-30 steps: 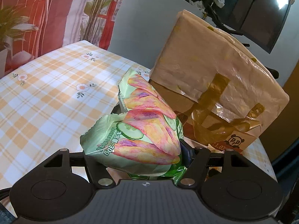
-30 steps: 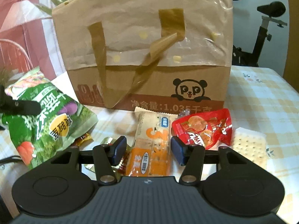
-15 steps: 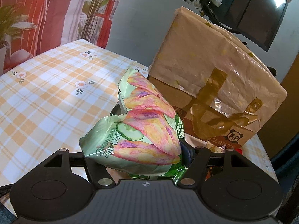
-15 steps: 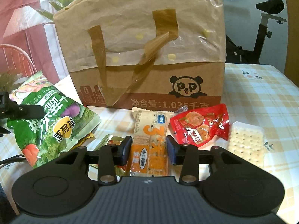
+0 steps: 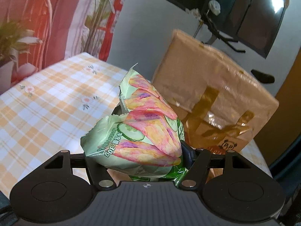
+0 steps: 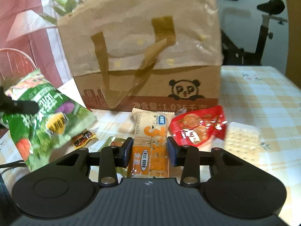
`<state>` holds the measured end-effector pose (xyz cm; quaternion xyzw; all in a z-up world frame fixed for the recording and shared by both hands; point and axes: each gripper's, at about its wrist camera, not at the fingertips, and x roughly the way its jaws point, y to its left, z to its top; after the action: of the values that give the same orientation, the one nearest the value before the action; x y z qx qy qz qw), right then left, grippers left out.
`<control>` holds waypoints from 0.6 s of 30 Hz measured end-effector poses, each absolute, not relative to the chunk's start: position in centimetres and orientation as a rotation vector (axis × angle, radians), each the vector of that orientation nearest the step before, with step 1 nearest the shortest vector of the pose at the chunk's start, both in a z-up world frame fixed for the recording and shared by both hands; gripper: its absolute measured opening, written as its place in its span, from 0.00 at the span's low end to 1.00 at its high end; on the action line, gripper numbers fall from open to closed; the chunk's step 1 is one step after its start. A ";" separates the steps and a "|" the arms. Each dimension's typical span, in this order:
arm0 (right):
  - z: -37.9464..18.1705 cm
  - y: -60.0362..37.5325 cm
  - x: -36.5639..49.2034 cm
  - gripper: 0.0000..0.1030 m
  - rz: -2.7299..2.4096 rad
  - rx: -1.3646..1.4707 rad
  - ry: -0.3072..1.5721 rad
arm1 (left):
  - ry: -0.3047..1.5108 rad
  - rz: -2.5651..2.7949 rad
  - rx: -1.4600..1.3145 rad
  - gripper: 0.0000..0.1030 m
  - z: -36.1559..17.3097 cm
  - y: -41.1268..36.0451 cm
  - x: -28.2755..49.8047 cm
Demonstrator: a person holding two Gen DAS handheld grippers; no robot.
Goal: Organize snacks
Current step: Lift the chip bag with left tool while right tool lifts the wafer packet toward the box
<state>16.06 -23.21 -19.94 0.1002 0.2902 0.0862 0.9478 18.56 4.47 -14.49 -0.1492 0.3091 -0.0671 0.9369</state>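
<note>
My left gripper (image 5: 148, 143) is shut on a puffy green chip bag (image 5: 150, 116) printed with pink chips and cucumber slices, held above the checked tablecloth (image 5: 47, 103). The right wrist view shows that same chip bag (image 6: 43, 116) at the left, with a left fingertip (image 6: 22, 106) across it. My right gripper (image 6: 149, 148) is shut on an orange and cream cracker packet (image 6: 150, 131) lying lengthwise on the table, a pad pressed to each side. Behind them stands a tall brown panda-logo carrier box (image 6: 146, 56), also in the left wrist view (image 5: 216, 98).
A red snack packet (image 6: 197, 128) and a pale cracker pack (image 6: 242, 141) lie right of the orange packet. A small brown candy wrapper (image 6: 83, 138) and a gold-green packet (image 6: 112, 141) lie to its left. An exercise bike (image 6: 263, 28) stands beyond the table.
The right jaws have come together onto the orange cracker packet. The left gripper has lifted the chip bag a little, and the brown box sits further off in its view.
</note>
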 end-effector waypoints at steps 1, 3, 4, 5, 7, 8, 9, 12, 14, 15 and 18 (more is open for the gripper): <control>-19.7 -23.5 15.6 0.40 0.171 0.223 0.584 | 0.623 -0.133 -0.306 0.68 -14.2 4.6 18.3; -18.9 -24.1 14.7 0.40 0.159 0.245 0.559 | 0.602 -0.125 -0.297 0.68 -13.4 4.5 17.7; -18.4 -24.4 14.3 0.40 0.158 0.253 0.543 | 0.587 -0.126 -0.288 0.68 -13.1 4.4 17.4; -17.8 -24.6 13.8 0.40 0.161 0.264 0.523 | 0.566 -0.128 -0.276 0.68 -12.5 4.3 17.1; -16.7 -24.9 12.8 0.40 0.166 0.277 0.482 | 0.519 -0.130 -0.251 0.68 -11.3 4.2 16.5; -16.2 -25.0 12.3 0.40 0.170 0.281 0.460 | 0.494 -0.131 -0.237 0.68 -10.6 4.2 16.3; -15.6 -25.1 11.8 0.40 0.175 0.284 0.435 | 0.472 -0.133 -0.225 0.68 -10.0 4.2 16.2; -13.6 -25.4 11.0 0.40 0.176 0.280 0.368 | 0.410 -0.144 -0.177 0.68 -7.9 3.8 16.3; -12.2 -25.6 10.9 0.40 0.175 0.278 0.325 | 0.364 -0.157 -0.135 0.68 -6.4 3.3 16.4; -11.4 -25.7 10.9 0.40 0.173 0.275 0.303 | 0.338 -0.169 -0.114 0.68 -5.6 3.0 16.6; -8.9 -26.2 11.3 0.40 0.173 0.259 0.237 | 0.262 -0.209 -0.059 0.68 -3.6 1.8 17.1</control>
<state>11.32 -26.25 -8.88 0.1288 0.1177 0.0862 0.9809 17.06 1.75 -3.63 -0.0295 0.1305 -0.1038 0.9856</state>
